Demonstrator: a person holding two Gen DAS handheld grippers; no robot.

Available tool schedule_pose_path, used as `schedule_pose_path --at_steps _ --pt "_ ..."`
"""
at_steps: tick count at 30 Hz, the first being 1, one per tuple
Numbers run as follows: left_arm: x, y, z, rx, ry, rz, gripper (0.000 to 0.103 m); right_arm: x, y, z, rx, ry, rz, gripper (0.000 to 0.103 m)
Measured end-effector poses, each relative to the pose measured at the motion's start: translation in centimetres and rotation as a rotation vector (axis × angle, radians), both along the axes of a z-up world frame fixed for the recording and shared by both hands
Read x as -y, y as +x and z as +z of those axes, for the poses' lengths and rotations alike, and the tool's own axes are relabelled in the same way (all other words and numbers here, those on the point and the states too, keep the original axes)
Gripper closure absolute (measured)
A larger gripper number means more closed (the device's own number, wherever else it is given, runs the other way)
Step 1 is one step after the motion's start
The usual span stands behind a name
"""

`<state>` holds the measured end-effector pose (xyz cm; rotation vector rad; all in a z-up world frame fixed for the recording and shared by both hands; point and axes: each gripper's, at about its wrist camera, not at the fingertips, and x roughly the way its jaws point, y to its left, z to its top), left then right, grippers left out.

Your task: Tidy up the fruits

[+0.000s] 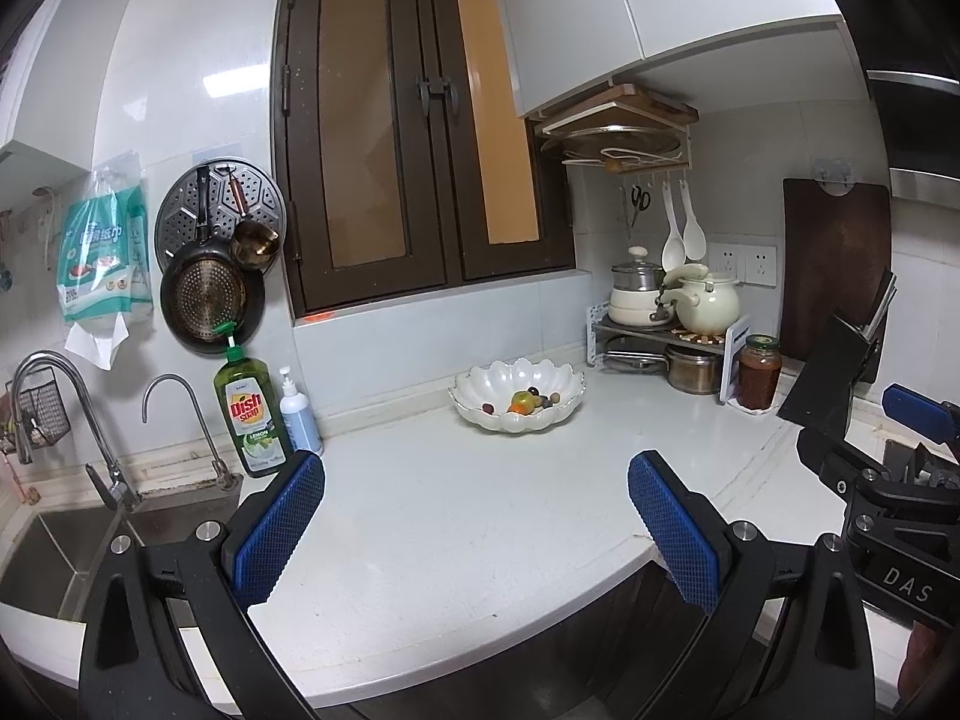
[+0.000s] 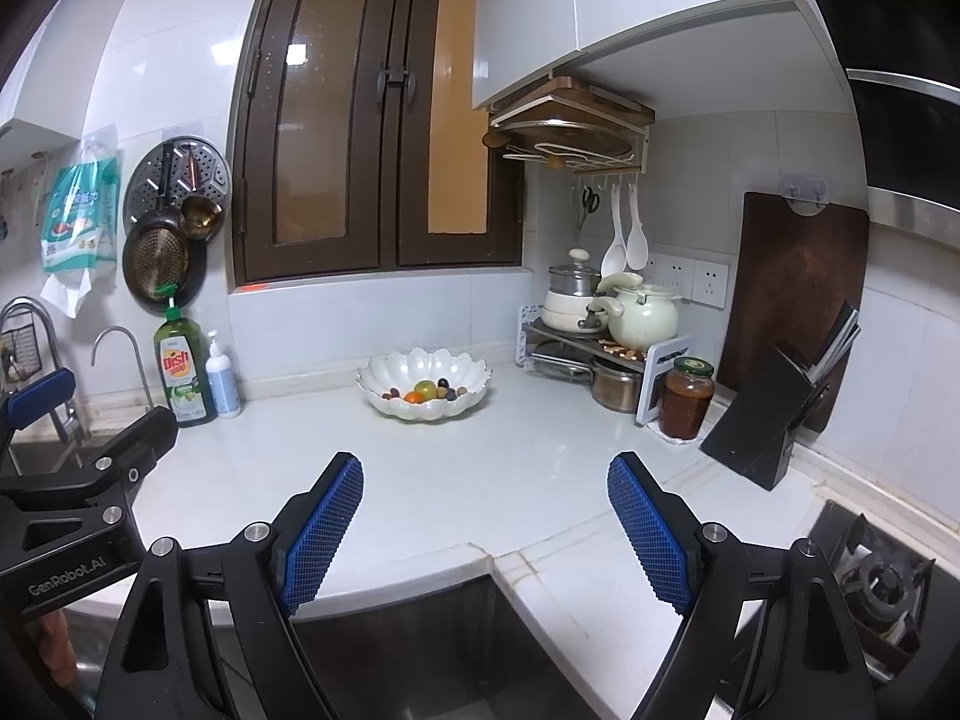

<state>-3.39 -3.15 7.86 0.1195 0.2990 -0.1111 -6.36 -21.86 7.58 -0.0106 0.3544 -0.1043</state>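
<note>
A white scalloped bowl (image 1: 561,381) stands on the white counter near the back wall; it also shows in the right wrist view (image 2: 408,366). Inside it lie several small fruits: a yellow-green and orange one (image 1: 523,402) with dark and reddish berries beside it (image 2: 426,390). My left gripper (image 1: 477,495) is open and empty, held above the counter's front edge, well short of the bowl. My right gripper (image 2: 486,495) is open and empty too, at about the same distance. Each gripper's body shows at the edge of the other's view.
A sink with faucets (image 1: 42,396), a dish soap bottle (image 1: 249,414) and a pump bottle (image 1: 297,414) are at the left. A rack with pots (image 2: 600,330), a jar (image 2: 684,399), a knife block (image 2: 774,420) and a stove burner (image 2: 882,588) are at the right.
</note>
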Motion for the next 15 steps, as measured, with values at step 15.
schedule_pose_path --at_steps 15 --pt "-0.19 -0.03 0.19 0.000 -0.007 0.002 0.000 0.02 -0.17 0.08 -0.009 -0.007 0.001 0.018"
